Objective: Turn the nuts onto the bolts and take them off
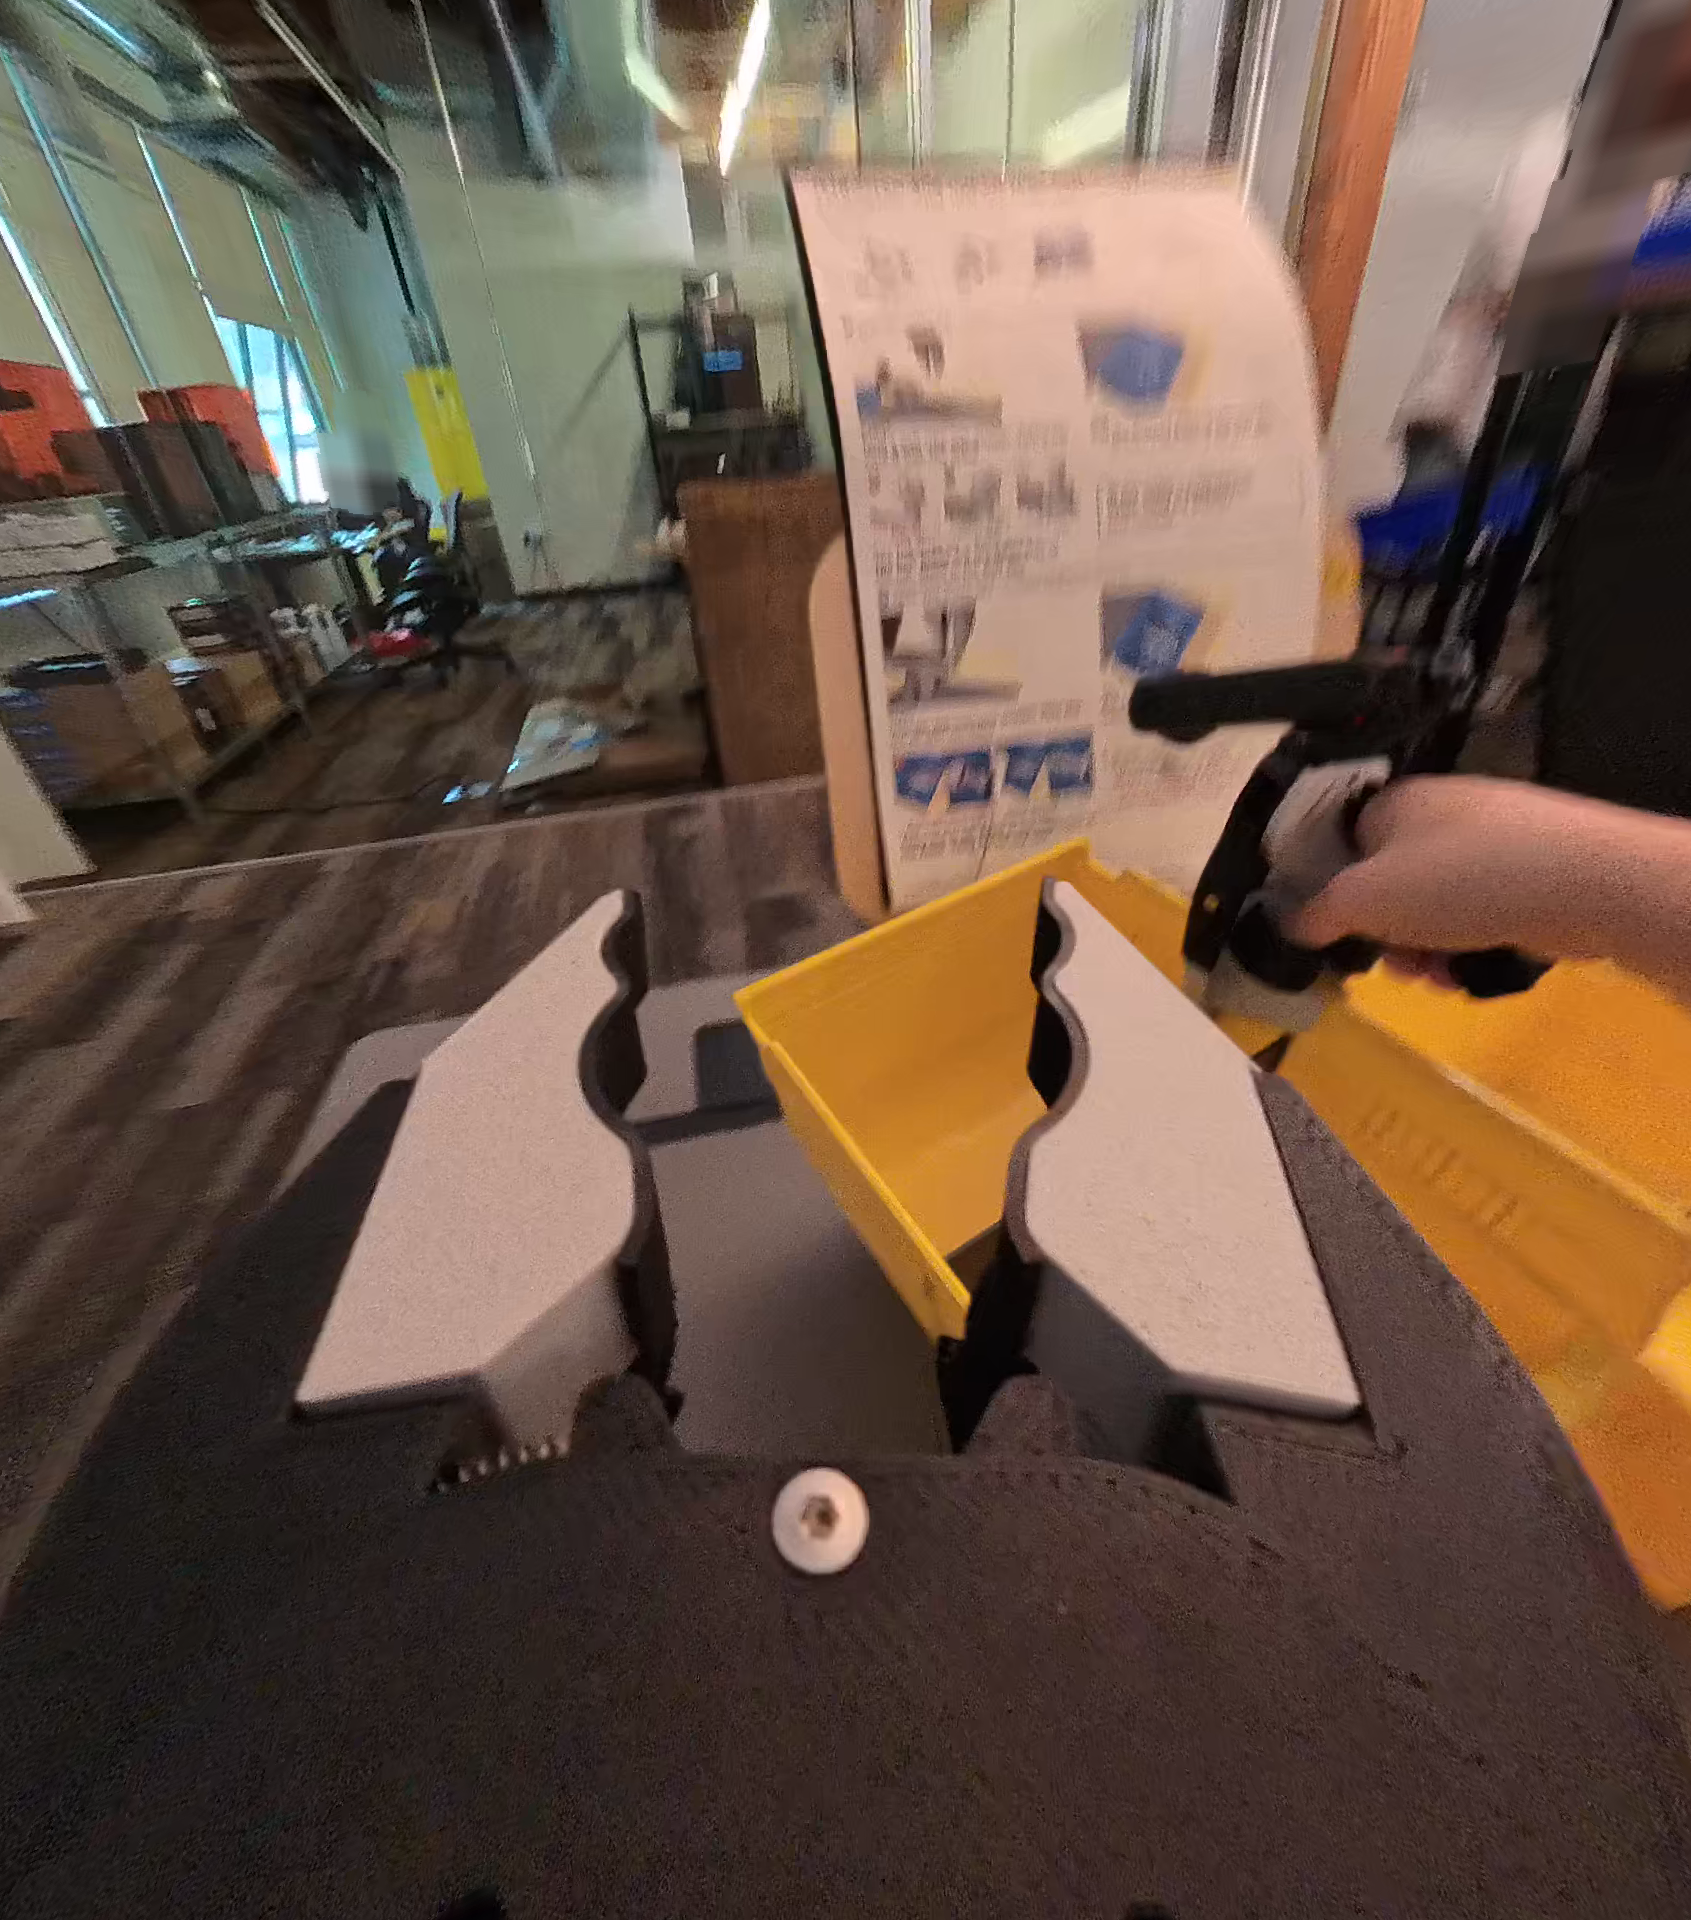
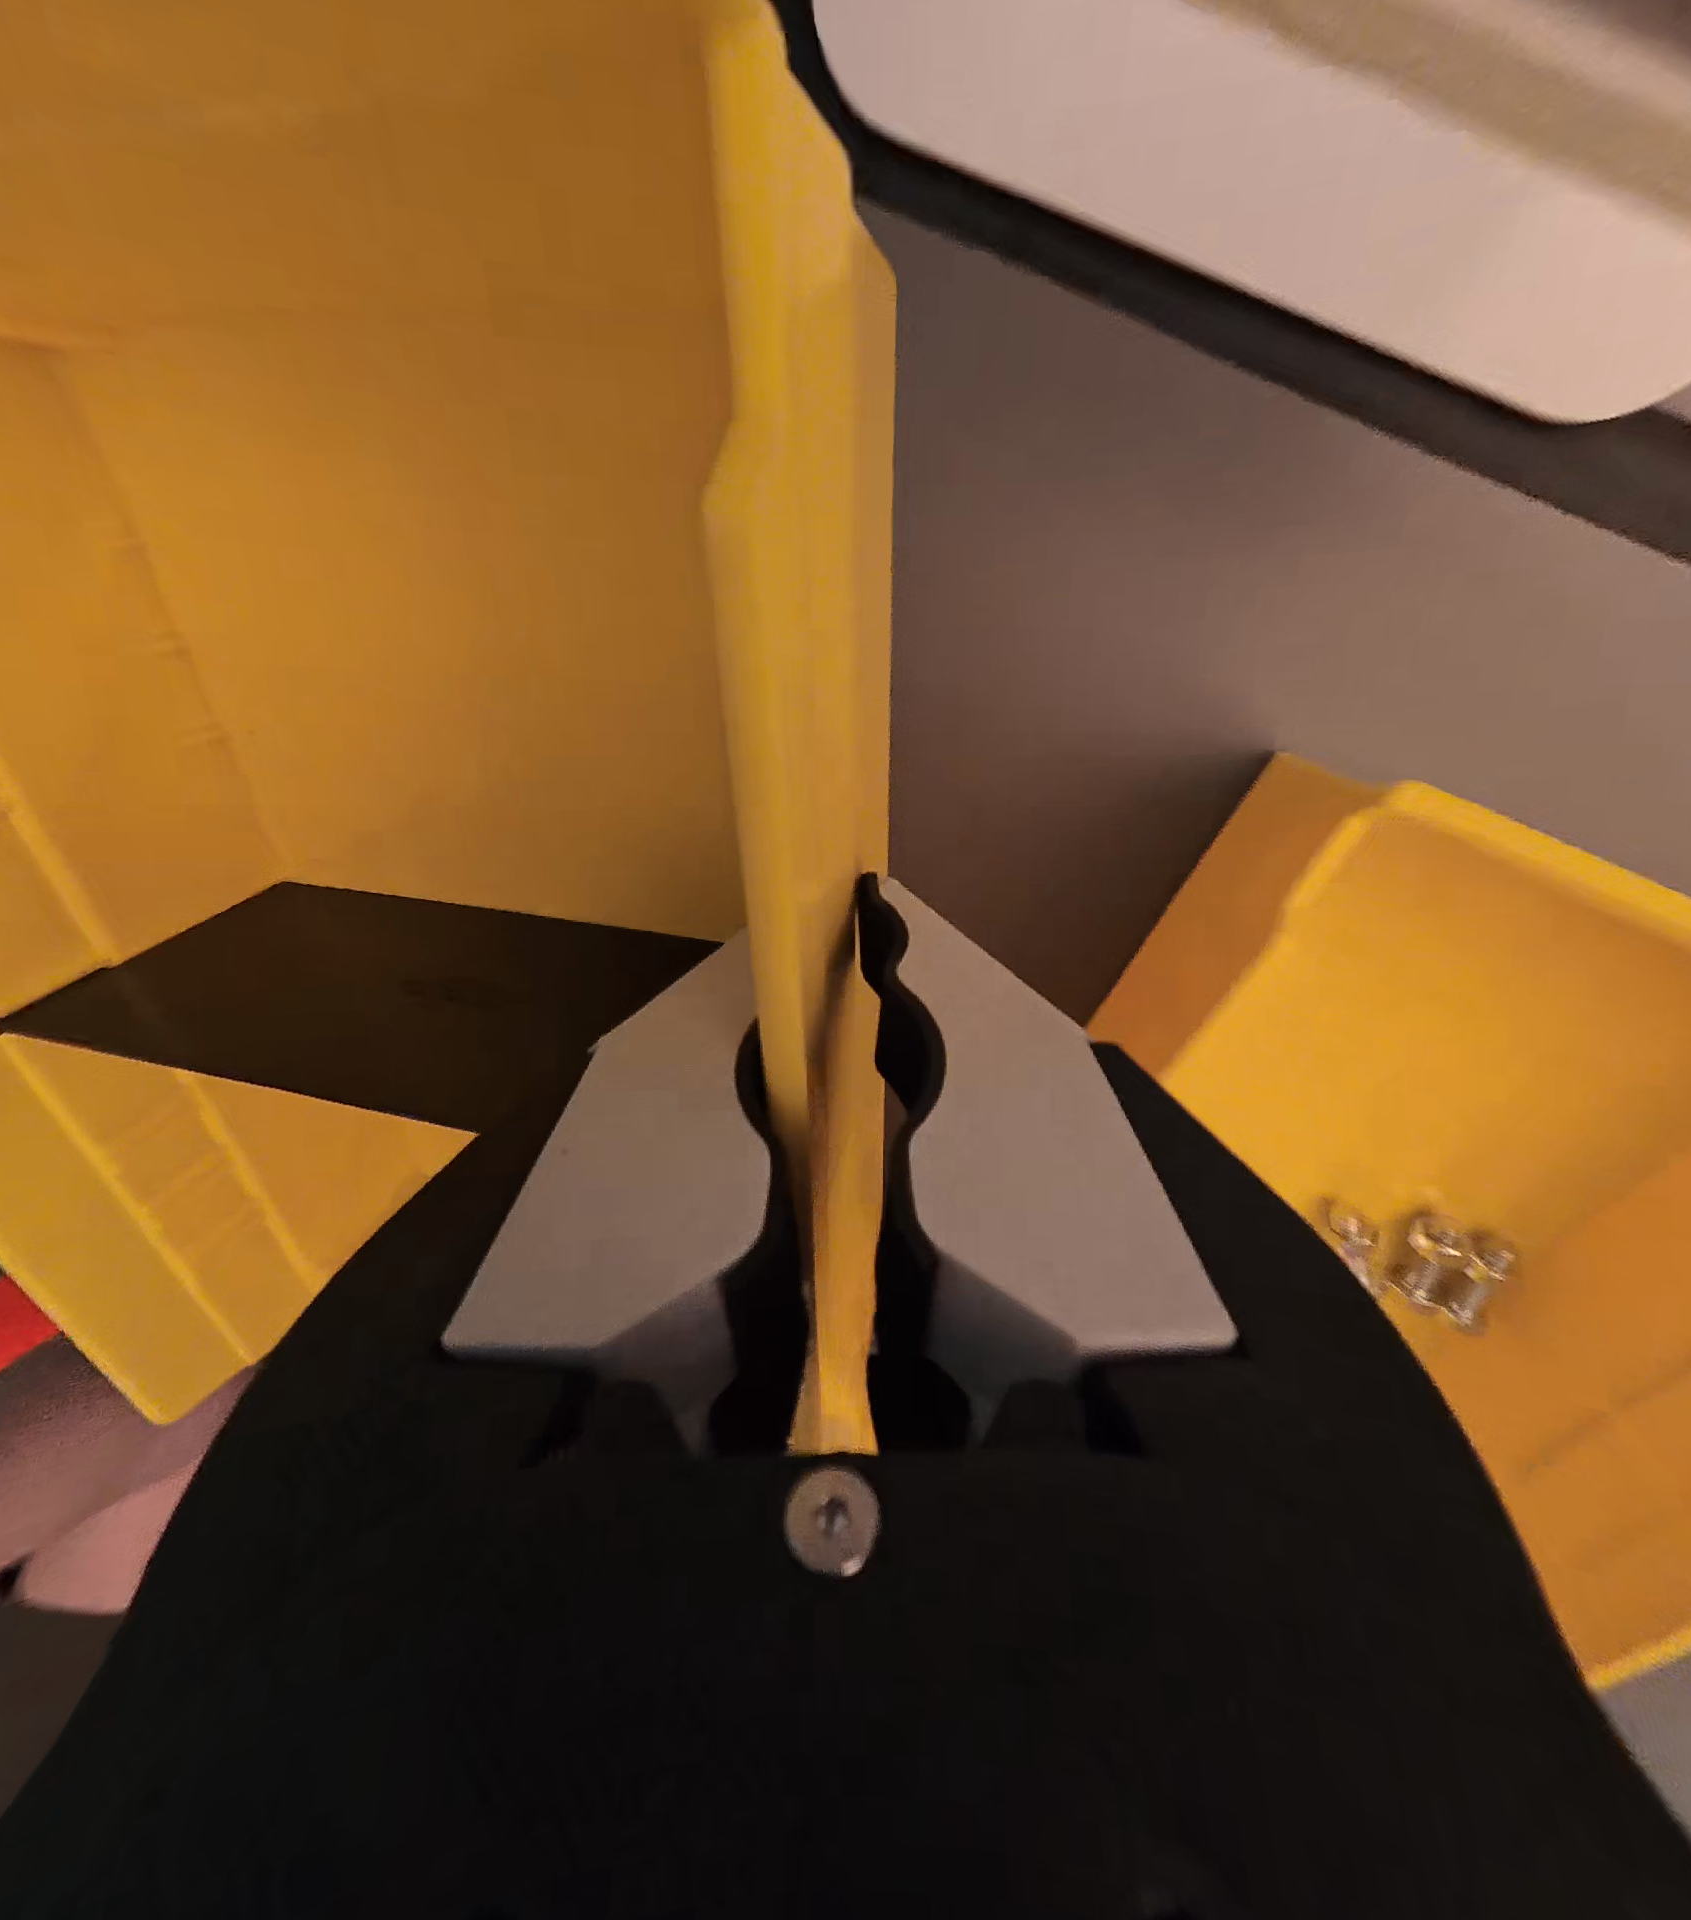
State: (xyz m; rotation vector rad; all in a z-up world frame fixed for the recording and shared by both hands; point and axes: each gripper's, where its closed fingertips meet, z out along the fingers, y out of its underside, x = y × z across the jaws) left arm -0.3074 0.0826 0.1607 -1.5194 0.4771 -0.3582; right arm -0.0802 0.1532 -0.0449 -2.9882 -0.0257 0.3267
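My left gripper is open and empty, and its grey fingers hover over the grey table. A yellow bin sits just ahead, behind the right finger. In the right wrist view my right gripper is shut on the thin side wall of that yellow bin. The bin's inside shows to the left and looks empty. A second yellow bin lies to the right and holds a small cluster of metal nuts and bolts. A hand holds the right gripper in the left wrist view.
A curved white poster board stands at the table's back edge, right behind the bins. It also shows in the right wrist view. More yellow bin wall fills the right side. Wood floor lies beyond the table's left edge. Some 30 cm of space lies between my two pairs of fingers.
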